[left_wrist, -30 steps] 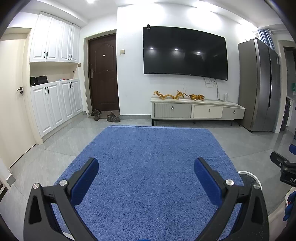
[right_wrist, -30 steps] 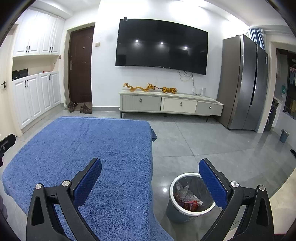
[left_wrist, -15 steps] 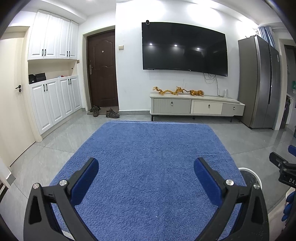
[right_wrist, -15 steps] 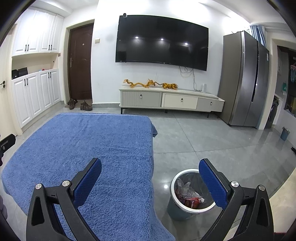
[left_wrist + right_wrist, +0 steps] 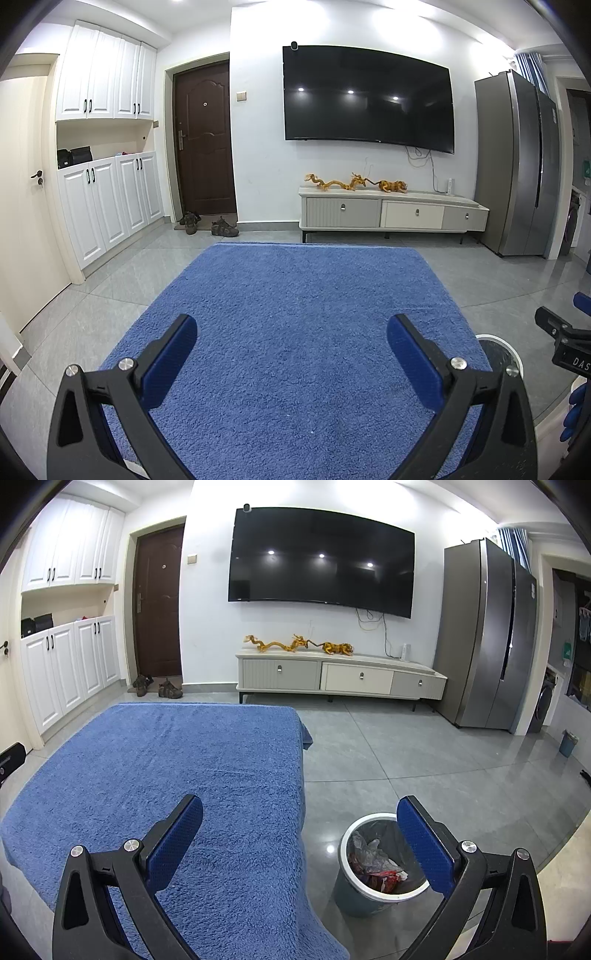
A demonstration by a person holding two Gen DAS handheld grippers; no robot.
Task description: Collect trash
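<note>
Over the blue fleece-covered table (image 5: 295,332) the left tool (image 5: 291,354) hangs with its jaws spread wide, holding nothing; the cloth runs flat to its far edge, with bare grey floor tiles (image 5: 110,288) beyond. Beside it, the right tool (image 5: 299,834) is likewise wide and empty, straddling the table's right edge. Just past that edge, on the floor, the trash bin (image 5: 351,897) stands upright, mouth upward, with crumpled wrappers (image 5: 373,864) inside. Open floor stretches toward the TV cabinet (image 5: 340,679).
</note>
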